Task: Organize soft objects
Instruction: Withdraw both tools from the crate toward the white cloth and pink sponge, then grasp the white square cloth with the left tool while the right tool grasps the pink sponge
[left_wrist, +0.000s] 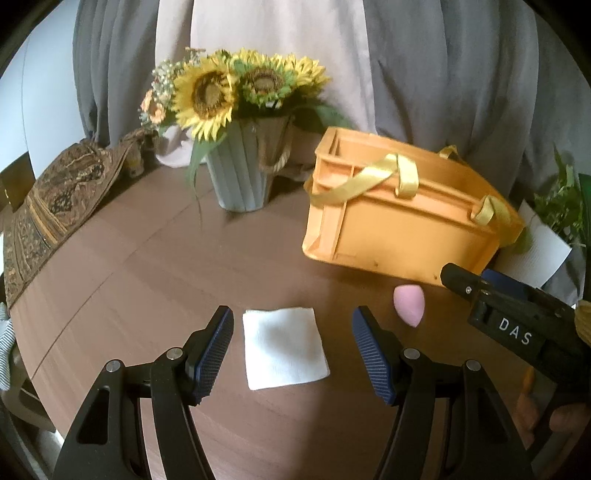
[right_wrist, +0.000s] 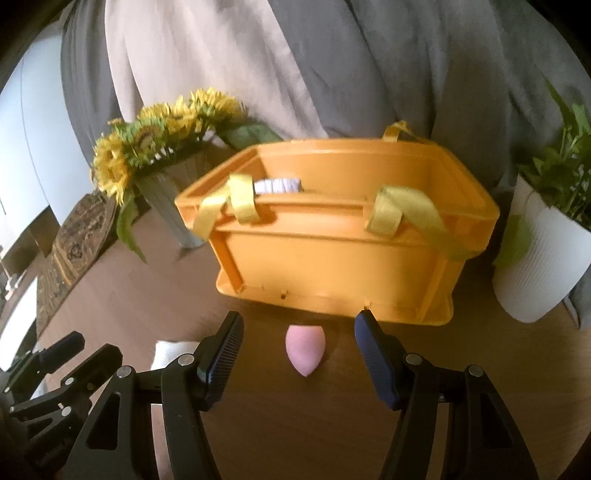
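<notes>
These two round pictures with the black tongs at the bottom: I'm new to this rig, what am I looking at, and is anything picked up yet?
There is no robot arm. A person holds a two-finger gripper in each hand, and each gripper carries a wide-angle camera that looks along its fingers. One picture is from the left gripper, the other from the right gripper. Both are open and hold nothing. On the brown table a white cloth square lies between the left fingers, and a pink sponge lies between the right ones, just in front of an orange box with yellow straps. Something white already lies in the box. A vase of sunflowers and a white plant pot stand nearby.
</notes>
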